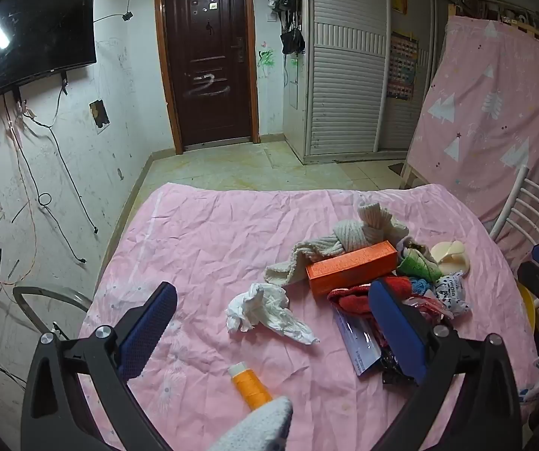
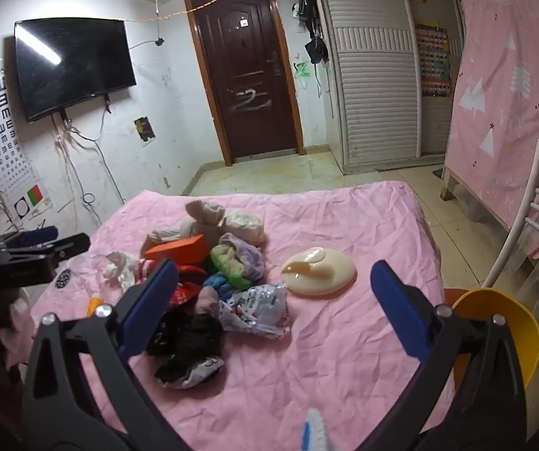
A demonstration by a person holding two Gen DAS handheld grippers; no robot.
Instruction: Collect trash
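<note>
Room: white scuffed walls, a dark door (image 1: 209, 56) at the far end, a wall TV (image 2: 70, 65) to its left, louvred wardrobes (image 2: 374, 94) to its right.
Bench: covered with a wrinkled pink sheet (image 1: 209, 240); everything lies on it.
Pile: heaped toward the right half of the bench, from its middle to the near edge.
Tissue (image 1: 265, 310): crumpled, white, on the left fringe of the pile, lying on bare sheet.
Orange box (image 1: 352, 267): long, lying flat just beyond the tissue, resting against knitted beige cloth (image 1: 348, 238).
Cloths: red (image 1: 352, 295), green (image 2: 232, 265) and blue (image 2: 218, 283) pieces bunched together in the middle of the pile.
Wrapper (image 2: 258, 306): crumpled, printed white plastic, at the pile's right side.
Black bag (image 2: 186, 342): crumpled, at the pile's near end.
Thread spool (image 1: 250, 385): orange, lying alone near the bench's near edge.
Cream dish (image 2: 320, 270): round, domed, apart from the pile toward the right edge.
Yellow bin (image 2: 506, 330): beside the bench's right edge, below a white chair (image 2: 525, 233).
Left hand-held gripper (image 1: 273, 323): jaws wide apart, holding nothing, above the near edge with the tissue between the fingers in view.
Right hand-held gripper (image 2: 273, 297): jaws wide apart, holding nothing, over the near right part of the bench, wrapper between the fingers in view.
</note>
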